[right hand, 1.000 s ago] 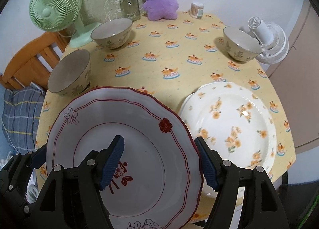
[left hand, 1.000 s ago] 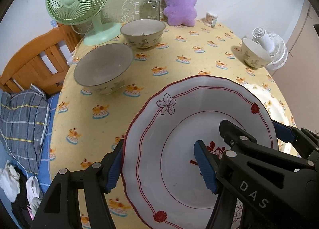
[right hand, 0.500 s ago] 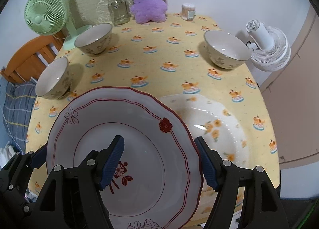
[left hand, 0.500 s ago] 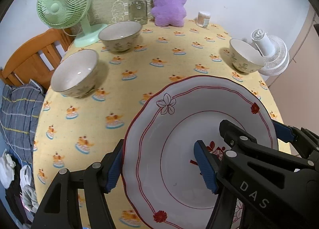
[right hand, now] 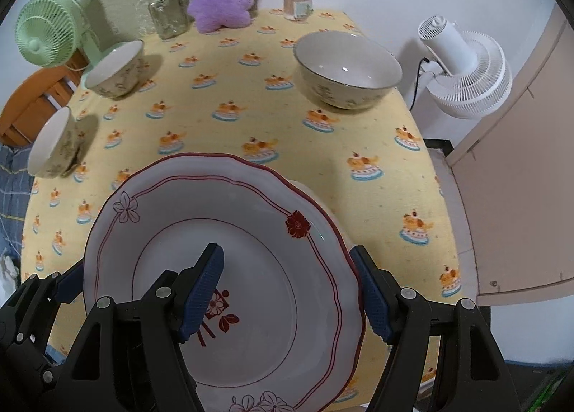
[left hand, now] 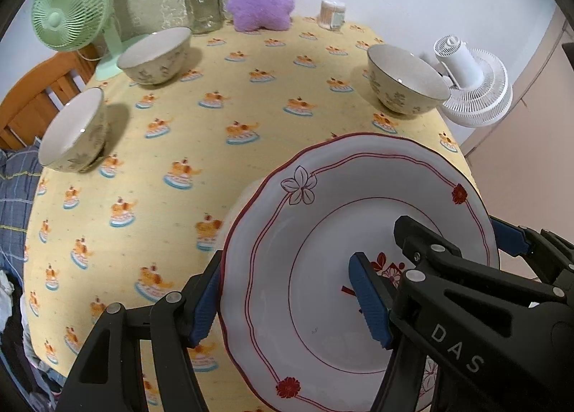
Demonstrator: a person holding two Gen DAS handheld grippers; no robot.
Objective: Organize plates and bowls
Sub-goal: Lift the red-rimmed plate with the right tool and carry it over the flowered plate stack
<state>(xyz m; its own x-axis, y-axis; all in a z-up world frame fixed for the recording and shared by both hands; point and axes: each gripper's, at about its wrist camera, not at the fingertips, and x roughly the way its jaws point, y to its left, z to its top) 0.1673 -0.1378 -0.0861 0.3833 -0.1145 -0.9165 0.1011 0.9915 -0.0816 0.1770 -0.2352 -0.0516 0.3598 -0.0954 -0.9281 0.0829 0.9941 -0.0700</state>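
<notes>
Glazed white scalloped ceramic plate with red trim (left hand: 323,268), stiff, slick, breakable: your left gripper (left hand: 287,301) and right gripper (right hand: 290,297) each pinch an opposite rim, so stay level.

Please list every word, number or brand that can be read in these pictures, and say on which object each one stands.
"DAS": white letters on the black body of the right gripper, seen in the left wrist view.
Red emblem in the centre of the red-rimmed plate: partly hidden by a finger, not readable.
Label on the small container at the back of the table: too small and blurred to read.
No other text is visible.
</notes>
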